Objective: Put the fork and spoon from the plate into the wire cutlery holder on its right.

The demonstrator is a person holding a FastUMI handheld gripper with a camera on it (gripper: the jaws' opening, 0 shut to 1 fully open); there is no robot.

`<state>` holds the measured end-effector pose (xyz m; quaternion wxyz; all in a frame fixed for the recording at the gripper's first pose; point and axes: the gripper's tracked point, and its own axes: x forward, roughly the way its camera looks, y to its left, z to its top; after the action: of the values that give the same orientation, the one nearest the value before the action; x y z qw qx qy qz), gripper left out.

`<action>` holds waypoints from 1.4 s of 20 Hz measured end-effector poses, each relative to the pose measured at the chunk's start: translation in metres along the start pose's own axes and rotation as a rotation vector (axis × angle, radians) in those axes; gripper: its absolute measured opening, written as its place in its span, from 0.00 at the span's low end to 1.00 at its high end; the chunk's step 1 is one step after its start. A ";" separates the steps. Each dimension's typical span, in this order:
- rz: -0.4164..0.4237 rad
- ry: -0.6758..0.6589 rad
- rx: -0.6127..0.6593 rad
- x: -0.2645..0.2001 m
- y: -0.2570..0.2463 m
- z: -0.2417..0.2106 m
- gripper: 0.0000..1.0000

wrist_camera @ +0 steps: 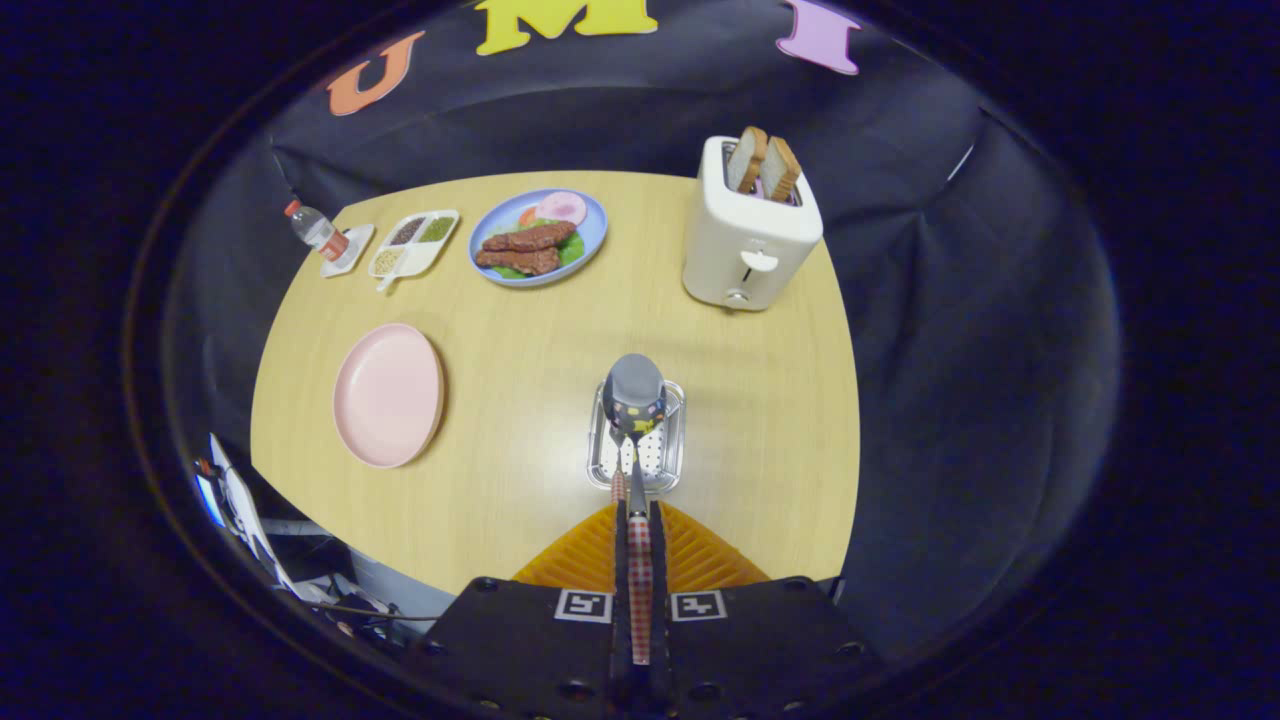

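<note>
My gripper (638, 512) is shut on the red-checked handle of the spoon (633, 390), which points forward between the orange fingers (585, 555). The spoon's grey bowl hangs over the wire cutlery holder (672, 462), which stands just ahead of the fingertips. A second checked handle, seemingly the fork (618, 487), pokes up inside the holder just left of the spoon's stem. The pink plate (388, 394) lies left of the holder with nothing on it.
A white toaster (745, 240) with two bread slices stands beyond the holder to the right. At the table's far side are a blue plate of food (590, 240), a divided white dish (414, 243) and a small bottle (316, 230).
</note>
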<state>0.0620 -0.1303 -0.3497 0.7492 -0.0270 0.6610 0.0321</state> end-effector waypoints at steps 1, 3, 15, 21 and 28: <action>0.002 0.047 0.008 0.007 -0.004 -0.004 0.07; 0.018 0.130 0.030 0.011 -0.008 -0.008 0.07; -0.040 0.378 -0.086 0.038 0.003 0.009 0.07; -0.053 0.502 -0.029 0.057 0.007 0.009 0.09; -0.056 0.459 -0.029 0.056 0.014 0.014 0.12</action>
<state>0.0816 -0.1141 -0.4039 0.5792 -0.0627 0.8126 0.0142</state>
